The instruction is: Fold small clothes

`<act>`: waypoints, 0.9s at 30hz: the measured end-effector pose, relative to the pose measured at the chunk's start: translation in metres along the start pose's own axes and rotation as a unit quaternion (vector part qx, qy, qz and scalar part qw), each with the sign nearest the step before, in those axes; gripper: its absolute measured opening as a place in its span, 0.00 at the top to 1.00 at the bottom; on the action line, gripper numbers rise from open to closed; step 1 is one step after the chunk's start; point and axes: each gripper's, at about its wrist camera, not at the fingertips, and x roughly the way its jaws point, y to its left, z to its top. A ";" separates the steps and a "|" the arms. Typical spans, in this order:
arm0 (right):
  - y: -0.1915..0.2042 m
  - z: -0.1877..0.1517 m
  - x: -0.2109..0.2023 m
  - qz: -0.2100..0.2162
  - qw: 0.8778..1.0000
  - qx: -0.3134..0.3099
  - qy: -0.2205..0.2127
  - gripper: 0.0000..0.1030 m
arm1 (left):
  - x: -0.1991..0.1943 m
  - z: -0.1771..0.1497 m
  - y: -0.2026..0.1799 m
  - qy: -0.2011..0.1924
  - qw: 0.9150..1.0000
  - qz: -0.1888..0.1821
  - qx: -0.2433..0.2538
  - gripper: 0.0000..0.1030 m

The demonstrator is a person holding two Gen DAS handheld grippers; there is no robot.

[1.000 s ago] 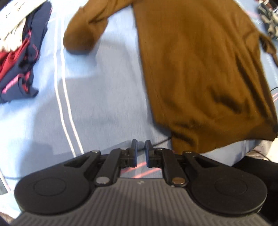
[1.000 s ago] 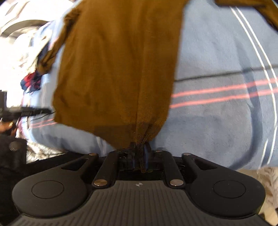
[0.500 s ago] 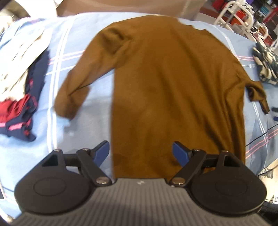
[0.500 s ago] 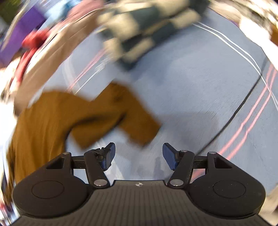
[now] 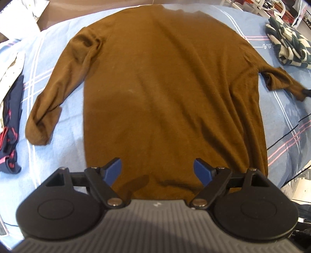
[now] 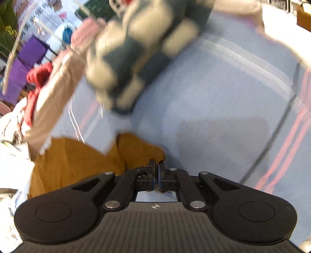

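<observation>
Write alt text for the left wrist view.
A brown sweater lies spread flat on a light blue striped blanket, sleeves out to both sides. The left gripper is above its hem, jaws open. Other clothes sit at both edges.

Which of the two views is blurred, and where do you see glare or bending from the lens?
Right wrist view: strong motion blur smears the checked garment and blanket stripes; only the right gripper, shut on the brown sweater's cuff, is sharp. Left wrist view: mostly sharp, pale glare at the sweater's top edge, fisheye bulging the blue blanket.
</observation>
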 end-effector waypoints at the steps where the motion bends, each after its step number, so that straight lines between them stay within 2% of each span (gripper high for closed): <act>1: -0.005 0.011 -0.013 -0.007 1.000 -0.009 -0.008 0.96 | 0.001 0.002 -0.001 -0.002 1.000 -0.001 -0.001 0.21; 6: -0.034 0.045 -0.082 -0.073 0.996 -0.022 -0.050 0.96 | 0.006 0.009 0.000 -0.003 1.000 -0.006 -0.010 0.20; 9: -0.053 0.055 -0.102 -0.103 0.993 -0.037 -0.045 0.96 | 0.010 0.013 0.001 -0.004 1.000 -0.006 -0.009 0.20; 12: -0.052 0.053 -0.100 -0.100 0.994 -0.047 -0.021 0.96 | 0.013 0.016 0.000 -0.002 1.000 -0.009 -0.001 0.20; 16: -0.025 0.038 -0.089 -0.040 0.998 -0.051 0.010 0.96 | 0.016 0.017 -0.003 -0.001 1.000 -0.014 0.008 0.20; 21: 0.070 0.012 -0.035 0.081 0.993 -0.070 0.051 0.96 | 0.018 0.011 0.000 0.003 1.000 -0.019 0.005 0.20; 24: 0.153 -0.013 0.014 0.157 0.978 -0.096 0.094 0.96 | 0.014 0.005 0.009 -0.002 1.000 -0.017 -0.006 0.20; 27: 0.248 -0.056 0.060 0.220 0.952 -0.149 0.150 0.96 | 0.008 -0.003 0.023 -0.004 1.000 -0.010 -0.025 0.19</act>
